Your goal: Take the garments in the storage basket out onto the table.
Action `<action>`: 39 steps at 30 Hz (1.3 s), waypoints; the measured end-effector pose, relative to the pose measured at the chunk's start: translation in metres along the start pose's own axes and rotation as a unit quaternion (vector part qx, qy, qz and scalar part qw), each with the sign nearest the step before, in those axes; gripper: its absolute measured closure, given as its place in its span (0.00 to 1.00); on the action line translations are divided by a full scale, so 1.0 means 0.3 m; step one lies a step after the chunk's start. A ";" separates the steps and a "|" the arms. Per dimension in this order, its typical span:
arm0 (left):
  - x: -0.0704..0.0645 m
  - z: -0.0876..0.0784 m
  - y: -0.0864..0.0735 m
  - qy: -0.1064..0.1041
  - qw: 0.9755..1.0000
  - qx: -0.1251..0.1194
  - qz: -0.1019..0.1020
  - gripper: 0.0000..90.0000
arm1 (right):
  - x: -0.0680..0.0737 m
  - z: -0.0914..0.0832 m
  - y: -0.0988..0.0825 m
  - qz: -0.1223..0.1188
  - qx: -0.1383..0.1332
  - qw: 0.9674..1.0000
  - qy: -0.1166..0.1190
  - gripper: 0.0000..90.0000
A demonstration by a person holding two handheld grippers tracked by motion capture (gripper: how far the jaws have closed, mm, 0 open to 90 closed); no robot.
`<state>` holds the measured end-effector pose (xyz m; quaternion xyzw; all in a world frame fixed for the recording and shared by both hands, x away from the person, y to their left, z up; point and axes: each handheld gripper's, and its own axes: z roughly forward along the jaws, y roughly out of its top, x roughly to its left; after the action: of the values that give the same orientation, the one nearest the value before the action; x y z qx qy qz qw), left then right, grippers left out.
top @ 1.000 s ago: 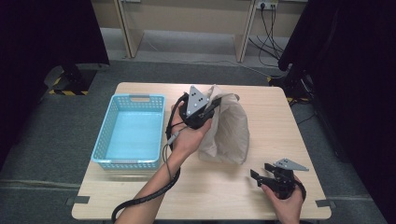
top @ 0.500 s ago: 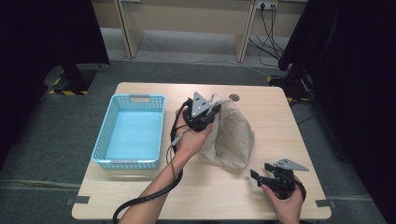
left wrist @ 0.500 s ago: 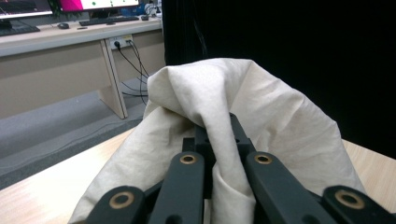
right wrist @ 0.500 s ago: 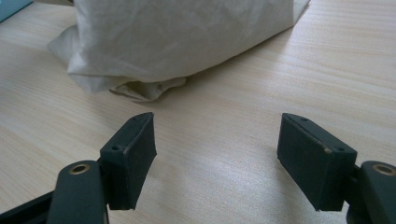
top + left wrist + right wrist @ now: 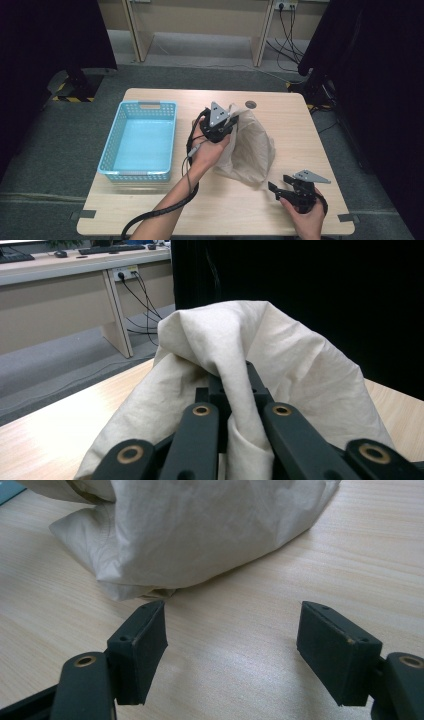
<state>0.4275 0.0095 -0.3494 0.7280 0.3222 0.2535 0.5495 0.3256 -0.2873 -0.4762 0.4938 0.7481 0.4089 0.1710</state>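
My left gripper point(image 5: 223, 121) clamping fold of crumpled beige cloth bag point(image 5: 248, 146), bag's lower part resting mid-desk. My right gripper point(image 5: 232, 645) hovering jaws wide, empty, near front right corner, beside bag's lower edge.

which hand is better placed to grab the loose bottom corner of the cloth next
Right. The right tool sits open on the table just short of the cloth's low corner, with nothing between its jaws. The left tool is shut on the cloth's top fold, holding it up beside the blue basket, so it is occupied.
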 end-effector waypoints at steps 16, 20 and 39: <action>-0.005 0.056 -0.033 -0.008 1.000 0.017 -0.022 0.95 | -0.007 -0.013 -0.006 0.003 -0.013 1.000 -0.003 0.32; 0.006 0.063 -0.042 -0.002 1.000 0.017 -0.025 0.73 | -0.006 -0.015 -0.007 0.002 -0.015 1.000 -0.003 0.32; 0.030 -0.160 -0.044 0.000 1.000 -0.002 -0.008 0.18 | -0.018 -0.037 -0.020 0.012 -0.030 0.999 -0.002 0.32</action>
<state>0.3964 0.0493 -0.3492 0.7245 0.3275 0.2492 0.5530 0.3171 -0.2982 -0.4749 0.4984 0.7292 0.4322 0.1816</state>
